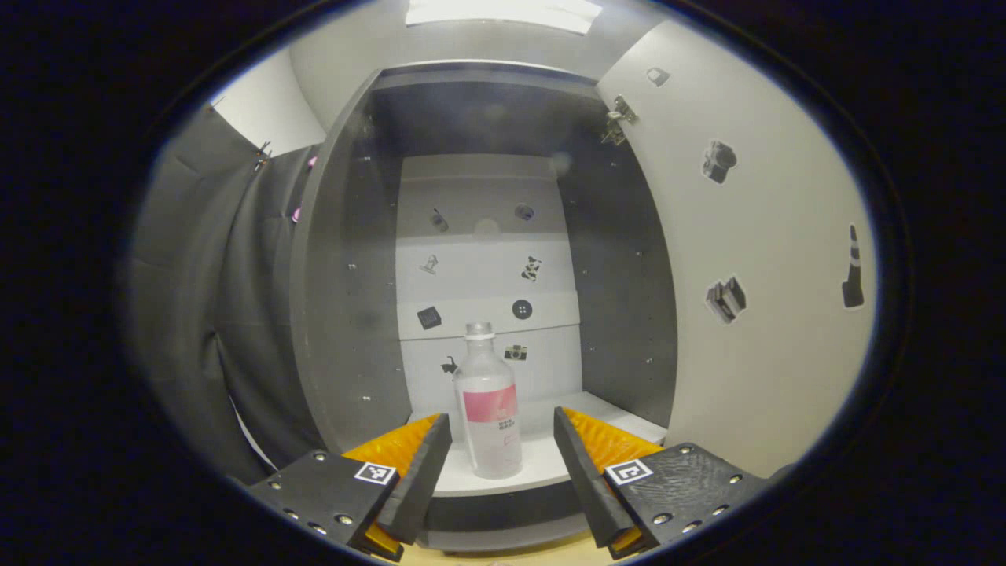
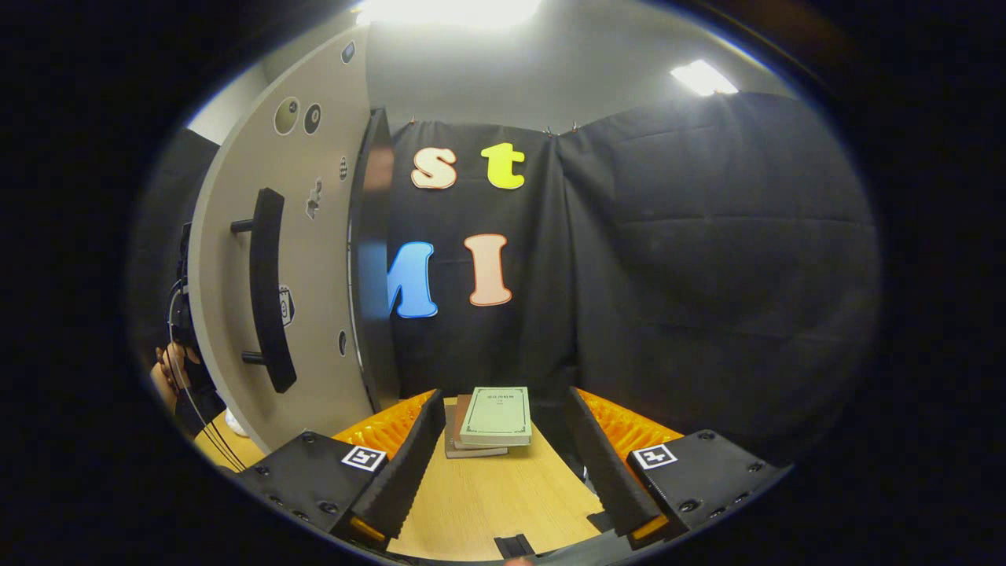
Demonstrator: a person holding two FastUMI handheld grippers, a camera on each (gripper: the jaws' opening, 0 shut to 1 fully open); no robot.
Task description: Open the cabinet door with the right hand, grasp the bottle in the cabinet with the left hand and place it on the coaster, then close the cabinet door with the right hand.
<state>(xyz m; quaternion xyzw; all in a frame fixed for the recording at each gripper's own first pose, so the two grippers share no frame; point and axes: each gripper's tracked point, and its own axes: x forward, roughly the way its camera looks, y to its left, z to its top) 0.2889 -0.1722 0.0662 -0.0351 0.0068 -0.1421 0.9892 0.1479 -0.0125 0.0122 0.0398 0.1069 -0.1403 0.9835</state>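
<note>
So the bottle [image 1: 489, 409] is standing upright near the front edge of the cabinet's bottom shelf [image 1: 542, 464], which is handy because the reach in doesn't have to go deep. The left gripper [image 1: 501, 440] is lining up right in front of it with its fingers spread wide apart, the bottle sitting between them but farther in, nothing touching yet, so I'm guessing the grab is the step coming up. The cabinet door [image 1: 754, 259] is hanging wide open on the right, out of the way. In the right gripper view, the right gripper [image 2: 503, 464] is hovering off to the side over the wooden surface [image 2: 487, 495], fingers apart and holding nothing, with the door handle [image 2: 267, 291] on its left and a stack of books [image 2: 491, 420] lying farther off ahead, probably just waiting to shut the door later.
</note>
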